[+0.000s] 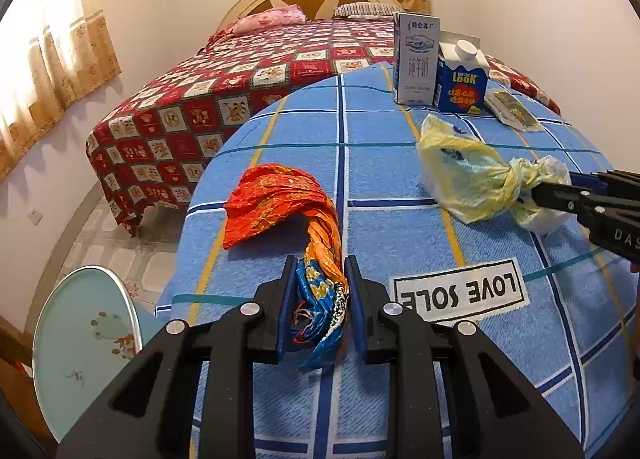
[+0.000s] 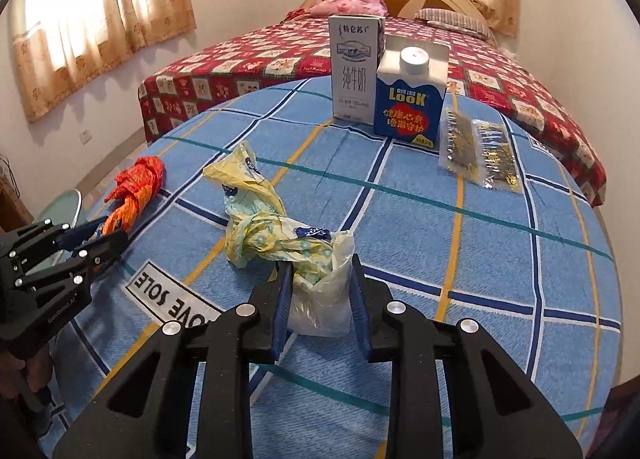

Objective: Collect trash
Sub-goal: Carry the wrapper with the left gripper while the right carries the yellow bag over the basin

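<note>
With both bags lying lengthwise away from the jaws on the blue checked counter (image 1: 400,187): left gripper (image 1: 320,291) clamped on orange wrapper bag (image 1: 276,199) tail, right gripper (image 2: 320,287) pinching knotted yellow bag (image 2: 272,231) near end; each nearest its own.

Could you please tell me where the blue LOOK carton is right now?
The LOOK carton stands upright at the far edge of the blue blanket, right of the white milk carton and left of the foil packets.
</note>
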Available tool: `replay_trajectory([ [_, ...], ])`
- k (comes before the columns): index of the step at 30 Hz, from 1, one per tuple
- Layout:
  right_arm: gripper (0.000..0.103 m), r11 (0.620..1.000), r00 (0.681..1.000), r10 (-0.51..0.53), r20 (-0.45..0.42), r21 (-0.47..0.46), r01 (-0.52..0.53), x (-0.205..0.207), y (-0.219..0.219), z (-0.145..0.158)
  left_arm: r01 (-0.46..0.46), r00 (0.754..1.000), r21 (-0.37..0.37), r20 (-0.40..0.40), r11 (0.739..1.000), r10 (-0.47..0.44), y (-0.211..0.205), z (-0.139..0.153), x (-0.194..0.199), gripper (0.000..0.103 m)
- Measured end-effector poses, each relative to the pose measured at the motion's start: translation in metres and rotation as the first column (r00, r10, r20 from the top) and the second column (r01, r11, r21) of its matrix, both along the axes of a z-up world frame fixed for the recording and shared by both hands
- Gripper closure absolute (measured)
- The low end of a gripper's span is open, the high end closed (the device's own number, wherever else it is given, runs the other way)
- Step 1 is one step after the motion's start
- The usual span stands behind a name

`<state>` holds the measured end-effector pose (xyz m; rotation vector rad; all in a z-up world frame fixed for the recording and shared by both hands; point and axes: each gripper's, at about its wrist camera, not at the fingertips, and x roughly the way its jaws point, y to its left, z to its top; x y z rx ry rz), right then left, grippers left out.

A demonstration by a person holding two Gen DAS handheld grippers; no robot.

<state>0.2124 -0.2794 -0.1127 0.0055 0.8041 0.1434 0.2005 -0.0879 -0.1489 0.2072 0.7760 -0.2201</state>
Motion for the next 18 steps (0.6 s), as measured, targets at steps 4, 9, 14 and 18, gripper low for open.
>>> replay_trajectory([
  [4, 0.075, 1.0, 1.0, -0.004, 0.013, 0.018, 0.004, -0.002, 0.003, 0.002, -0.009, 1.0, 0.005, 0.009, 1.0, 0.009, 0.007, 0.004, -0.005, 0.079],
  [9, 0.075, 0.999, 1.0, 0.002, 0.022, 0.033, -0.003, -0.004, 0.01, 0.003, -0.019, 1.0, 0.011, 0.025, 1.0, 0.018, 0.017, 0.01, -0.011, 0.079],
  [14, 0.075, 0.999, 0.998, 0.028, 0.048, 0.037, -0.03, -0.008, 0.025, 0.01, -0.034, 0.999, 0.027, 0.041, 0.999, 0.032, 0.029, 0.016, -0.017, 0.08],
  [18, 0.075, 0.998, 0.997, 0.045, 0.063, 0.039, -0.048, -0.008, 0.039, 0.014, -0.06, 0.997, 0.027, 0.047, 0.998, 0.059, 0.042, 0.021, -0.021, 0.08],
])
